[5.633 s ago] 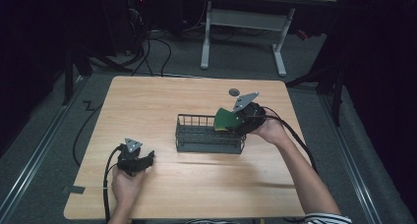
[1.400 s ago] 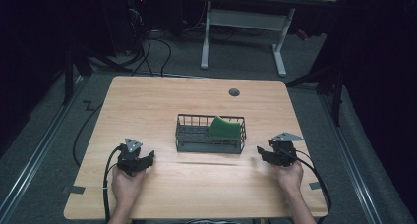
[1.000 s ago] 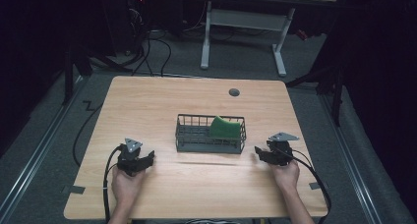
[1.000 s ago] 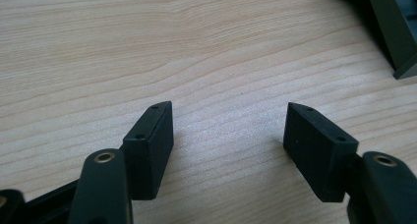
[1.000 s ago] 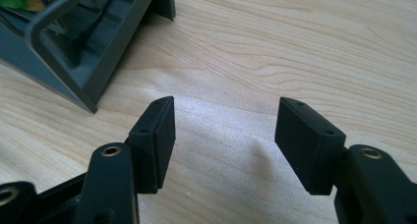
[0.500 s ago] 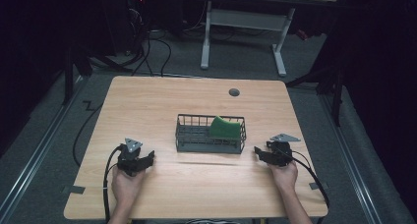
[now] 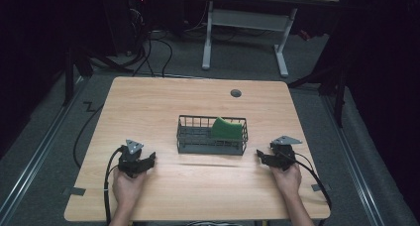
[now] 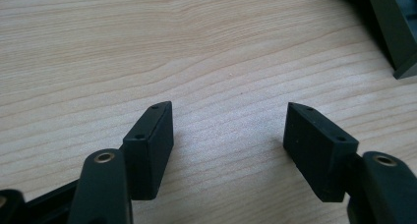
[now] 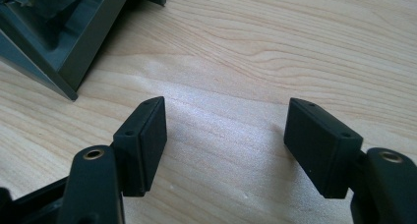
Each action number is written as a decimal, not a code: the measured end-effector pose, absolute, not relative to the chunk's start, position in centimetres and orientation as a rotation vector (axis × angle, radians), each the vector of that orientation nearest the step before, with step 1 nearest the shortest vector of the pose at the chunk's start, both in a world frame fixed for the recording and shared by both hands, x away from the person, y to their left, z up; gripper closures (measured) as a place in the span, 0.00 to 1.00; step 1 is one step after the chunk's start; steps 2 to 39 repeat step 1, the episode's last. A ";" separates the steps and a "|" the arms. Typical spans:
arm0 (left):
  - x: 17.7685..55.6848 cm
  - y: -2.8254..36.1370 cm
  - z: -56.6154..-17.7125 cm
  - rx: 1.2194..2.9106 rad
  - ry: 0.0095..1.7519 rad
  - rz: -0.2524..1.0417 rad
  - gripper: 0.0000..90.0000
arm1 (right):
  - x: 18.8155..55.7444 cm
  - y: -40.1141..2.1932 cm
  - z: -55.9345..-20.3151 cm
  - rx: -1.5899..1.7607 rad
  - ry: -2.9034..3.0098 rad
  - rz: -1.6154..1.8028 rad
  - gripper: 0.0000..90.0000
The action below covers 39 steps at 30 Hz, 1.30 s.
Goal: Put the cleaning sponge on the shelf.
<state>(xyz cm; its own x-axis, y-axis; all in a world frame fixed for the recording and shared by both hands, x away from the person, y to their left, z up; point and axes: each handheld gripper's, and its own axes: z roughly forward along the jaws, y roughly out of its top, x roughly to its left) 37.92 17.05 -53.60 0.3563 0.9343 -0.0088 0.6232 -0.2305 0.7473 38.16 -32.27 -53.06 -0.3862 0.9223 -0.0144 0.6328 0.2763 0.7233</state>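
Observation:
A dark wire basket [image 7: 212, 135] stands at the middle of the wooden table [image 7: 148, 102], and a green sponge [image 7: 227, 128] leans inside its right end. My left gripper [image 7: 149, 160] rests on the table at the front left, held by a hand, its jaws open over bare wood [image 8: 228, 130]. My right gripper [image 7: 259, 156] rests at the front right, just right of the basket, open with nothing between its jaws [image 9: 226, 130]. The basket's corner [image 9: 64, 42] shows at the upper left of the right gripper view, and its edge [image 8: 393, 32] at the upper right of the left gripper view.
A small dark round grommet [image 7: 236, 93] sits in the table near its far edge. Cables trail from both grippers off the front edge. A white-legged desk [image 7: 242, 32] stands on the floor beyond the table.
The right gripper, which held the sponge over the basket, has let it go into the basket, drawn back to the front right, and edged slightly left. The left gripper has not moved.

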 end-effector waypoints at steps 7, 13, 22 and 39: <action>37.9 17.1 -53.6 1.954 1.351 0.597 0.41 | 38.2 -32.3 -53.1 1.399 2.118 0.894 0.36; 37.9 17.1 -53.6 1.954 1.351 0.597 0.41 | 38.2 -32.3 -53.1 1.399 2.118 0.894 0.36; 37.9 17.1 -53.6 1.954 1.351 0.597 0.41 | 38.2 -32.3 -53.1 1.399 2.118 0.894 0.36; 37.9 17.1 -53.6 1.954 1.351 0.597 0.41 | 38.2 -32.3 -53.1 1.399 2.118 0.894 0.36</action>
